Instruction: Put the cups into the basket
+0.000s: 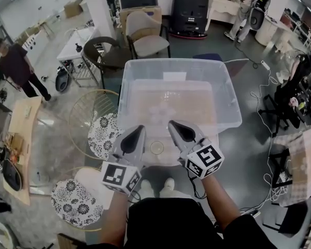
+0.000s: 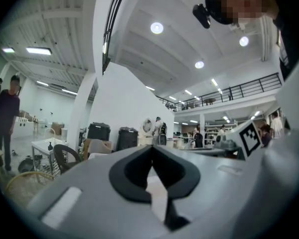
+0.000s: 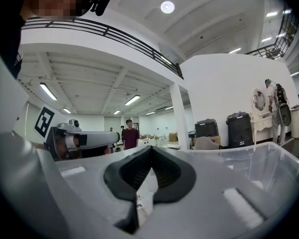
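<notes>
A large clear plastic bin [image 1: 228, 102] stands in front of me in the head view. Faint pale shapes that may be cups [image 1: 160, 110] lie on its bottom. A small clear cup [image 1: 156, 148] stands just outside its near wall, between my two grippers. My left gripper [image 1: 140, 129] and right gripper [image 1: 172, 124] hover side by side over the bin's near edge, both shut with nothing in them. In the left gripper view the left gripper [image 2: 150, 148] points out over the room, its jaws pressed together. The right gripper [image 3: 150, 149] is likewise shut, with the bin's rim [image 3: 269, 153] to its right.
A round rattan chair frame [image 1: 79, 119] and two black-and-white patterned cushions [image 1: 78, 204] [image 1: 104, 131] stand at my left. Chairs [image 1: 145, 32] and black cases [image 1: 191, 7] are behind the bin. A person [image 1: 15, 66] stands far left. Cables [image 1: 267, 123] run over the floor at right.
</notes>
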`<move>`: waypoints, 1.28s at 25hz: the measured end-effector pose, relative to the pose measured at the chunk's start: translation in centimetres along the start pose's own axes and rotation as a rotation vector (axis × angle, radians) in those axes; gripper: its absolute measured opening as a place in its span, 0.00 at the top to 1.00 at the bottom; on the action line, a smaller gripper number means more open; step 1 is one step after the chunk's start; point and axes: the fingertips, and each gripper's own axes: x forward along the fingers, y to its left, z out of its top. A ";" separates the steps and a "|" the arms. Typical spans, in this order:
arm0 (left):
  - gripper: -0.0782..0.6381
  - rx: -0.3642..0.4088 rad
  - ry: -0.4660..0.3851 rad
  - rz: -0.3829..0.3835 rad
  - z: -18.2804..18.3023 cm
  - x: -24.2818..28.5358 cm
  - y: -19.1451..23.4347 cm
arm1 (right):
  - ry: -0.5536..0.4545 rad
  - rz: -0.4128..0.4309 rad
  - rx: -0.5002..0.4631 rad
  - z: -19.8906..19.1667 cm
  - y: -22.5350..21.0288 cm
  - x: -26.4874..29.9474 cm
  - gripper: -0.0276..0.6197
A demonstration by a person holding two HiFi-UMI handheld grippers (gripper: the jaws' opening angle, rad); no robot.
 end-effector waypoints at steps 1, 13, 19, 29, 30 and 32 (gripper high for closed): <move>0.88 -0.001 0.002 -0.003 0.0 0.0 0.2 | 0.001 -0.003 -0.001 0.0 0.0 0.1 0.95; 0.88 -0.017 0.004 -0.120 0.3 1.4 3.8 | 0.116 -0.083 0.047 -6.0 0.5 1.9 0.95; 0.88 -0.037 0.028 -0.186 -0.6 2.2 5.8 | 0.250 -0.197 0.145 -13.8 0.3 1.0 0.95; 0.88 -0.032 0.072 -0.257 -2.1 2.4 6.3 | 0.584 -0.361 0.381 -29.9 -2.0 0.2 0.82; 0.88 -0.035 0.075 -0.253 -2.2 2.3 6.5 | 0.622 -0.372 0.393 -31.5 -2.1 0.2 0.80; 0.88 -0.040 0.081 -0.250 -2.5 2.1 6.9 | 0.683 -0.384 0.416 -34.1 -2.4 0.4 0.77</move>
